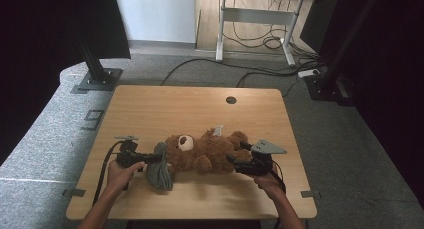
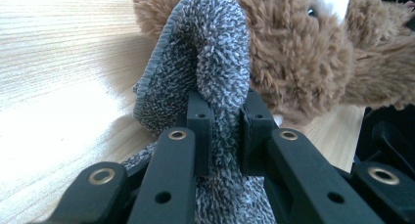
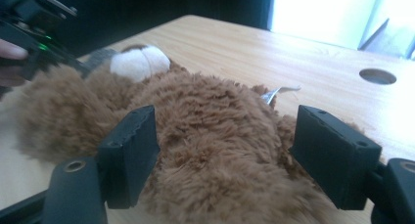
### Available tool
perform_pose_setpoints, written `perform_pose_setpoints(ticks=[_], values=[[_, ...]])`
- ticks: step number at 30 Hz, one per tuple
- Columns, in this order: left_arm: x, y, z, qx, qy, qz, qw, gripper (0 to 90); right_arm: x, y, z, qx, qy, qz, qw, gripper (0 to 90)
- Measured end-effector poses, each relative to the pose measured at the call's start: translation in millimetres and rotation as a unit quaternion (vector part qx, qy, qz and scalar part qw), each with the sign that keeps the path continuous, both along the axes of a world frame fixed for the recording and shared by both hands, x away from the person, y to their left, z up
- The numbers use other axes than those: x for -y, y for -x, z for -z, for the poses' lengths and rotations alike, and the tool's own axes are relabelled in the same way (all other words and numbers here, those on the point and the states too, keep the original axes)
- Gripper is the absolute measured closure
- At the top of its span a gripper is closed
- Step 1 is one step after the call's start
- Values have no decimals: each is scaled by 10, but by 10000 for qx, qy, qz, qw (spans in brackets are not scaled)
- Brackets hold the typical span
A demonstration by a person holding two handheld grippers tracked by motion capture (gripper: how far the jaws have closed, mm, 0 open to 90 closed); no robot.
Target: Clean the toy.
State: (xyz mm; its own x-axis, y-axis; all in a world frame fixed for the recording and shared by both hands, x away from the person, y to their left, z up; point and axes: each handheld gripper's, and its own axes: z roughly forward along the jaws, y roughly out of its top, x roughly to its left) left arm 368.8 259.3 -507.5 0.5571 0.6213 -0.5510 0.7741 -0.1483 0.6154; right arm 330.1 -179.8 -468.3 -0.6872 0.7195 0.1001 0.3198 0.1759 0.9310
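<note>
A brown teddy bear (image 1: pixel 205 151) lies on its back across the wooden table (image 1: pixel 150 109), head toward the left. A grey terry cloth (image 1: pixel 159 171) hangs beside its head. My left gripper (image 1: pixel 159 158) is shut on a fold of that cloth (image 2: pixel 215 62), which bulges up between the jaws (image 2: pixel 226 116) right against the bear's head (image 2: pixel 303 53). My right gripper (image 1: pixel 237 152) is at the bear's leg end. Its jaws (image 3: pixel 230 145) stand wide on either side of the bear's furry body (image 3: pixel 210 136), with a gap at the right pad (image 3: pixel 333 155).
A round cable hole (image 1: pixel 230 100) sits near the table's far edge. Beyond the table stand a white desk frame (image 1: pixel 255 29), cables on the carpet (image 1: pixel 260 71) and black stand bases (image 1: pixel 97 81) at both sides. Bare tabletop lies behind the bear.
</note>
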Motion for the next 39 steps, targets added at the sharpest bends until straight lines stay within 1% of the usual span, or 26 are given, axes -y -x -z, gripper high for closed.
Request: perform_pose_setpoints(ticks=[1,3,5,8,10,11,13,16,18,20,22,24,27,30,31,32,34,35,37,39], values=[[-5,1,0,9,-12,0,10000,780,-23,-17,19,-33,37,40,10000,267],[-20,7,-11,33,-48,-15,10000,781,-38,-40,62,-100,124,165,9997,336],[-57,22,-37,60,-48,-59,10000,783,-28,-47,121,-182,174,165,9995,373],[-162,70,-87,126,-116,-134,9998,785,2,-23,207,-261,145,118,9995,402],[-272,125,-120,164,-182,-221,9995,785,19,-3,240,-238,82,107,9996,411],[-337,154,-131,173,-226,-263,9992,785,23,4,248,-190,74,100,9997,412],[-480,214,-140,139,-318,-380,9987,783,22,16,245,-124,128,86,9998,414],[-704,299,-112,46,-419,-601,9973,781,14,18,243,-44,150,88,9998,416],[-832,344,-78,-24,-447,-695,9966,779,17,16,246,-44,149,76,9999,416],[-922,376,-33,-126,-384,-746,9964,775,20,21,247,-39,154,65,9999,418],[-939,374,-5,-220,-451,-703,9963,735,19,30,251,-26,144,58,9999,419],[-924,366,4,-242,-445,-684,9964,650,20,35,255,-24,142,53,9999,419],[-897,345,-11,-216,-429,-657,9967,649,22,42,259,-21,148,46,9999,419],[-913,335,-29,-184,-484,-696,9962,637,27,44,266,-10,136,32,9999,418],[-929,341,-43,-128,-525,-771,9956,607,29,45,268,-17,130,24,9999,418],[-953,353,-73,-59,-608,-904,9940,547,30,45,271,-18,130,17,9999,417],[-996,367,-132,38,-734,-1014,9921,375,30,45,277,-23,142,-8,9999,409],[-1011,375,-157,95,-744,-1059,9915,311,26,46,281,-26,175,-10,9998,405],[-1039,390,-223,219,-722,-1159,9904,277,20,47,285,-30,185,-7,9998,402],[-1022,398,-287,312,-791,-1218,9889,226,19,47,284,-28,187,-1,9998,402]])
